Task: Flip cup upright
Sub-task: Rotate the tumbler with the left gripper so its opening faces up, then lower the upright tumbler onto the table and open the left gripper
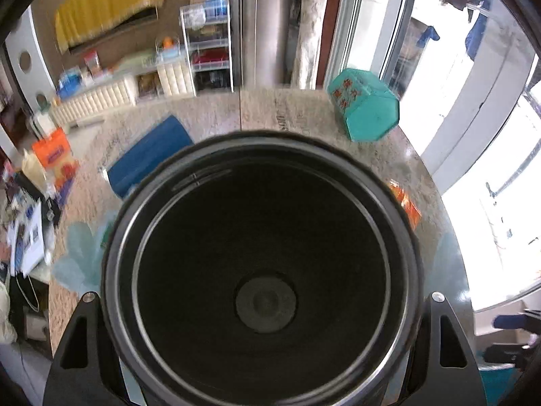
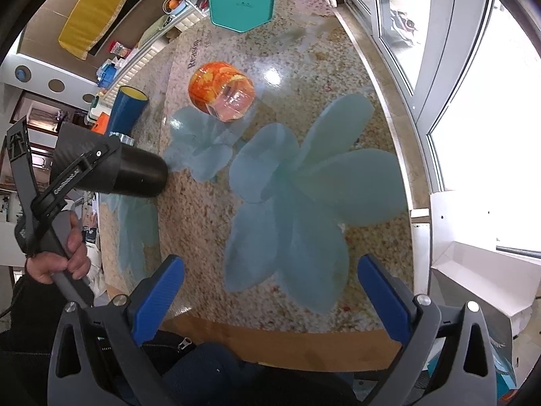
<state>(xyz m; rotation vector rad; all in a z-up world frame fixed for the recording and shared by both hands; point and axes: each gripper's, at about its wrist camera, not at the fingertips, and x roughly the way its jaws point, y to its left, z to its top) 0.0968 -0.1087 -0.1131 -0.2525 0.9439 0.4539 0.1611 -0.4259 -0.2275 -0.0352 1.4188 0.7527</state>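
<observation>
Left gripper [image 2: 111, 169] clamped on the black cup [image 1: 263, 270], jaws bearing on either side of the body. In the left wrist view the cup's mouth faces the camera, dark interior and round base disc visible. From the right wrist view the cup lies roughly horizontal in the air, closed base pointing toward the table centre, apparently clear of the granite table [image 2: 304, 64] — contact is hard to rule out at this angle.

Progress: cup picked up and partway through rotation, by my reading. Not upright yet. Left to do: finish the turn so the mouth faces up, set the base down on the table, release.

Right gripper [image 2: 270, 297] idle, blue pads spread wide, nothing between them, hovering over the near table edge above the pale blue flower print [image 2: 304, 196].

Other items on table: orange-patterned glass tumbler [image 2: 221, 93] on its side; teal hexagonal tin [image 2: 241, 0] toward the far edge; blue cylindrical cup with yellow lining [image 2: 126, 108] tipped over at the left.

Writing: "Breasm" or similar printed on the tabletop near the tumbler, partly legible. Red characters on the tin's side in the left wrist view, unreadable. Lettering along the left gripper's bar, too small to read.
</observation>
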